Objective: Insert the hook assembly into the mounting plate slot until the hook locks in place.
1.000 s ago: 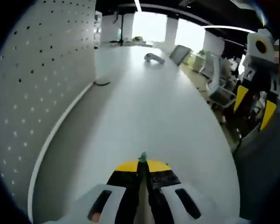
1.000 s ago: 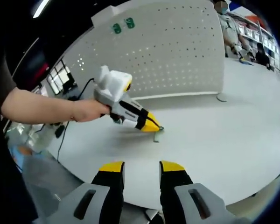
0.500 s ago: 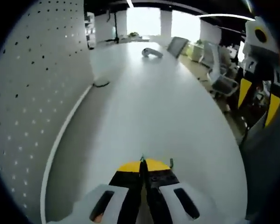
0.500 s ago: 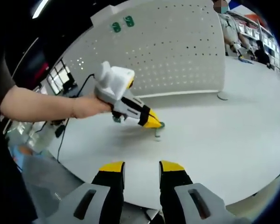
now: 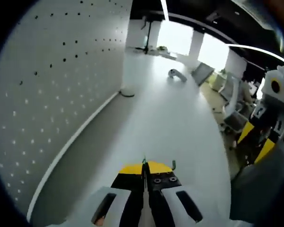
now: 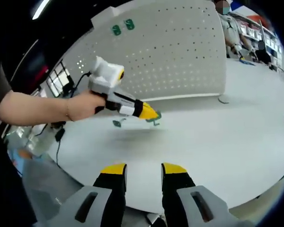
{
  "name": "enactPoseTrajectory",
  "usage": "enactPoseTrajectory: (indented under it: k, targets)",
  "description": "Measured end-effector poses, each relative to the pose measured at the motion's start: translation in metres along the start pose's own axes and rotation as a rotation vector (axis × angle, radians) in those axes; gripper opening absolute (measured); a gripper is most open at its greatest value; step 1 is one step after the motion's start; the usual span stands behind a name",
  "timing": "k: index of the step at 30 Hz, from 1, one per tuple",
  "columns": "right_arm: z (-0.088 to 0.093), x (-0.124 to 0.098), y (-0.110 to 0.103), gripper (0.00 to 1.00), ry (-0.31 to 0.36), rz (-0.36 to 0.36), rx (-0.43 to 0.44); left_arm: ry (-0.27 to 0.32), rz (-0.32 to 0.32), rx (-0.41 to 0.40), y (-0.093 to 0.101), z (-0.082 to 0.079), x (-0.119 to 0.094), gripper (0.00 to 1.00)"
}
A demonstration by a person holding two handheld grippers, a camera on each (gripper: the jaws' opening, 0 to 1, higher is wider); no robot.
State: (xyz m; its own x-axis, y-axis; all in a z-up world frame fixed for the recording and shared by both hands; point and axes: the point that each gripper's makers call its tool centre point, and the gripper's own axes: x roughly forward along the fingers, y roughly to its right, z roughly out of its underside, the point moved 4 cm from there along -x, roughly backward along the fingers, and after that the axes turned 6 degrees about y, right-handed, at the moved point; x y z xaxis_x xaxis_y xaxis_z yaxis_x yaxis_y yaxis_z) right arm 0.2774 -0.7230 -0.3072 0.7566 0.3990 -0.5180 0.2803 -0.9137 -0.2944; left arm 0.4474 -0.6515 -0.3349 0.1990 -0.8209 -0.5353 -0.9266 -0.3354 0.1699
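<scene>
Raised since the earlier frame, left gripper [image 6: 149, 113] holds small green metal hook [image 6: 155, 121] in closed fingers above white tabletop [image 6: 217, 137], near white perforated mounting plate [image 6: 180, 52]; right gripper [image 6: 143, 172] fingers open

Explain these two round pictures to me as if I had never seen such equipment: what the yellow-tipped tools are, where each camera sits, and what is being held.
A person holds a hand tool with two jaws in each hand, and a fisheye camera rides on each tool, looking along its jaws. In the left gripper view, the left gripper has its yellow-tipped jaws shut on a small green hook. In the right gripper view, the right gripper waits with its jaws open and empty, and watches the other tool carry the hook above the white table, held by the person's hand. A second green hook lies on the table. Behind stands a white pegboard with two more green pieces near its top.
</scene>
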Motion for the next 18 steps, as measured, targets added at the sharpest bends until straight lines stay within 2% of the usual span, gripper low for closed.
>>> enactPoseTrajectory:
  k: [4, 6, 11, 18]
  targets:
    - [-0.005, 0.001, -0.003, 0.28, 0.012, -0.01, -0.021, 0.027, -0.019, -0.014, 0.001, -0.01, -0.017, 0.01]
    - [-0.007, 0.001, -0.004, 0.28, 0.016, -0.016, -0.03, 0.071, -0.028, -0.033, 0.005, -0.021, -0.029, 0.01]
    - [-0.013, 0.001, -0.011, 0.28, 0.021, -0.041, -0.057, 0.113, -0.072, -0.027, 0.015, -0.04, -0.06, 0.01]
    - [-0.025, 0.0, -0.025, 0.28, 0.048, -0.081, -0.108, 0.131, -0.118, -0.018, 0.036, -0.047, -0.093, 0.01]
